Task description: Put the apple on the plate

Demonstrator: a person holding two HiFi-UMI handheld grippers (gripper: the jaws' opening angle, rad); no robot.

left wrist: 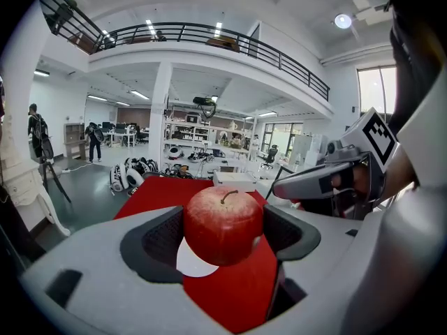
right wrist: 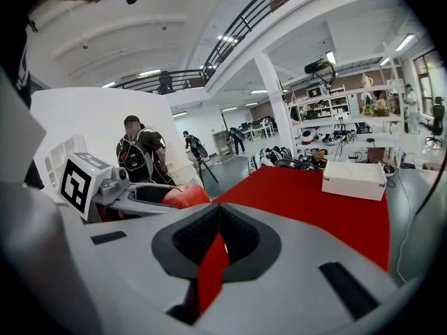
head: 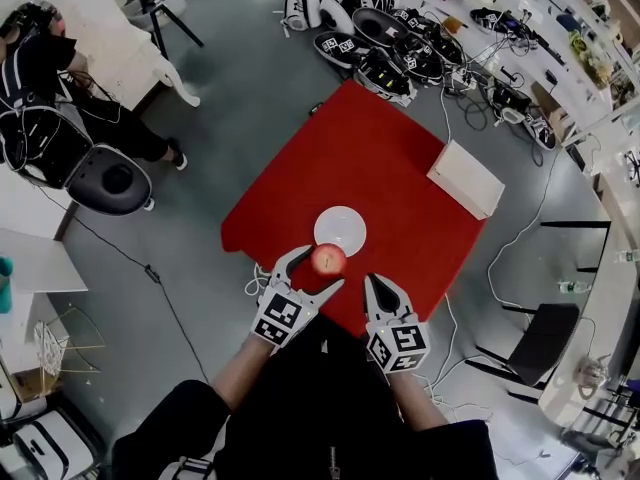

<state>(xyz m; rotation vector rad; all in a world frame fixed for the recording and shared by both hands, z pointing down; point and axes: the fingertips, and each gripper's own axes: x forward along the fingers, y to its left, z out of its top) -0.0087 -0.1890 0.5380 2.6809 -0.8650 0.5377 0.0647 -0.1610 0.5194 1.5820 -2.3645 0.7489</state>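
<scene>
A red apple (head: 328,260) is held between the jaws of my left gripper (head: 312,270), above the near edge of the red table (head: 400,168). In the left gripper view the apple (left wrist: 223,225) fills the gap between the dark pads, stem up, and part of the white plate (left wrist: 195,259) shows just under it. The plate (head: 340,228) lies on the red cloth just beyond the apple. My right gripper (head: 385,293) hovers to the right of the apple, jaws together and empty; its view shows the closed pads (right wrist: 218,237) and the apple (right wrist: 187,197) off to the left.
A white box (head: 466,178) sits on the table's right side. Helmets and gear (head: 380,38) lie on the floor beyond the table. A person (head: 50,88) sits at the far left beside a white desk. A black chair (head: 545,338) stands to the right.
</scene>
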